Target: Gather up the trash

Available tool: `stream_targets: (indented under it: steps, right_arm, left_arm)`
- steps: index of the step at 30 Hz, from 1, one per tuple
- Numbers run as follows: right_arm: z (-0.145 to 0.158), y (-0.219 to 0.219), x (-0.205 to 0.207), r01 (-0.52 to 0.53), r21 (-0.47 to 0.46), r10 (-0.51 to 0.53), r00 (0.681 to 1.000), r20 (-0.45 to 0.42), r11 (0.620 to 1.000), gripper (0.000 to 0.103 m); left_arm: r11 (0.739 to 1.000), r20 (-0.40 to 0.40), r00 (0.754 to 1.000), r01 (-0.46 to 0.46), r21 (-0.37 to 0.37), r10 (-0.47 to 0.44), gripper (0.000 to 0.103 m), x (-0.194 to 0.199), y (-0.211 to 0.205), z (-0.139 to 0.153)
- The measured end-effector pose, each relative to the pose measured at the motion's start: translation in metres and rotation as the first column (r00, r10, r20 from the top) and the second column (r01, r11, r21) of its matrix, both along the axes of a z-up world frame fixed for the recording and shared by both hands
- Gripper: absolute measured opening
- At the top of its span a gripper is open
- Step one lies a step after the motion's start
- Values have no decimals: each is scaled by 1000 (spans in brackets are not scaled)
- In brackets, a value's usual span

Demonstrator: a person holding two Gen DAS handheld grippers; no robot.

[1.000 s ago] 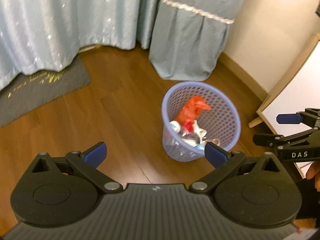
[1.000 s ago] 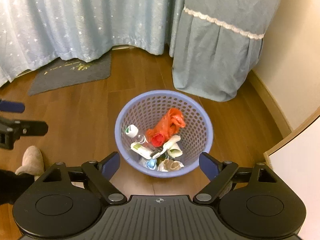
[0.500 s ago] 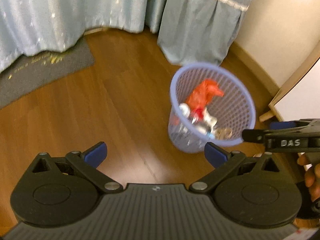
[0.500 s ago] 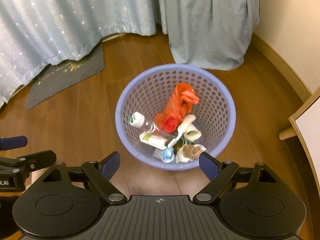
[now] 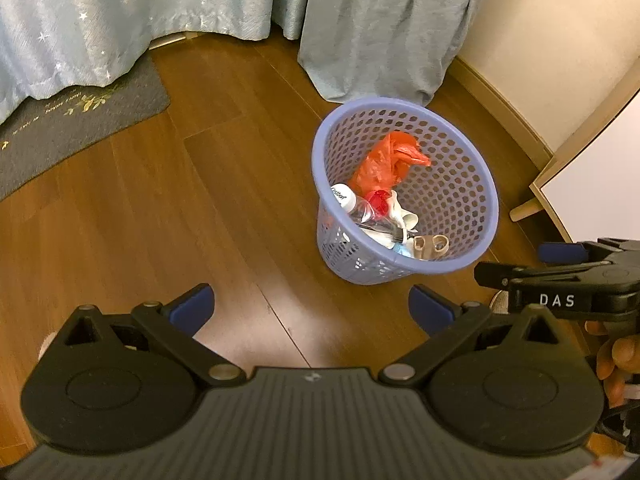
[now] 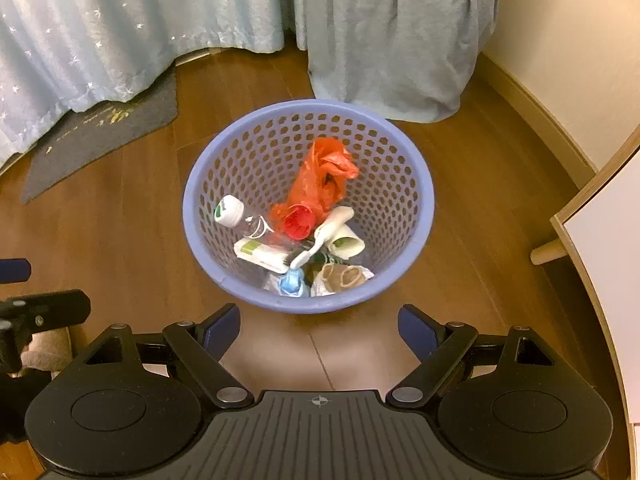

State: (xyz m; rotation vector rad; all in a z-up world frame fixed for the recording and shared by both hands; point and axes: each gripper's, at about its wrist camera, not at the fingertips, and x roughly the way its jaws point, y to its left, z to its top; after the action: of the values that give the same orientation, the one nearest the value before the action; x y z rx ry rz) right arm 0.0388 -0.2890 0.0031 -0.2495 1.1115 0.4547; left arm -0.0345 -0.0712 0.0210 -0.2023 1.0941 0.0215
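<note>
In the left wrist view, the left claw is wide and holds nothing, and it hangs over the bare wooden floor. The purple basket stands upright on the floor, ahead and a bit to the right, near the blue curtain. An orange bag sticks up inside it, and a clear bottle with a white cap lies slanted against the left wall, cap end up. The right claw shows at the right edge with a hand behind it; from here I cannot tell how far apart its jaws are. In the right wrist view, the right claw is wide and holds nothing too. It looks almost straight down into the basket, which sits just ahead of the tips, so I think it is lined up to check or reach the trash. The orange bag leans from the middle toward the far wall. The bottle lies with its cap toward the left wall and its long side running to the middle. A white tube lies flat, long side left to right. All the trash I can see is already in the basket, and the floor around it looks clean, so the job seems nearly done. A grey mat lies by the curtain
</note>
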Motion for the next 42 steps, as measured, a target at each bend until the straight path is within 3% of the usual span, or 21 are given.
stream_targets:
  steps: [14, 42]
  right_arm:
    - [0, 10, -5, -19, -2, 19, 1000, 9, 1000, 84]
    - [0, 13, -6, -24, -9, 24, 1000, 16, 1000, 84]
  left_arm:
    - [999, -39, 998, -40, 29, 41, 102, -3, 0, -8]
    - [997, -40, 997, -59, 42, 61, 102, -4, 2, -10]
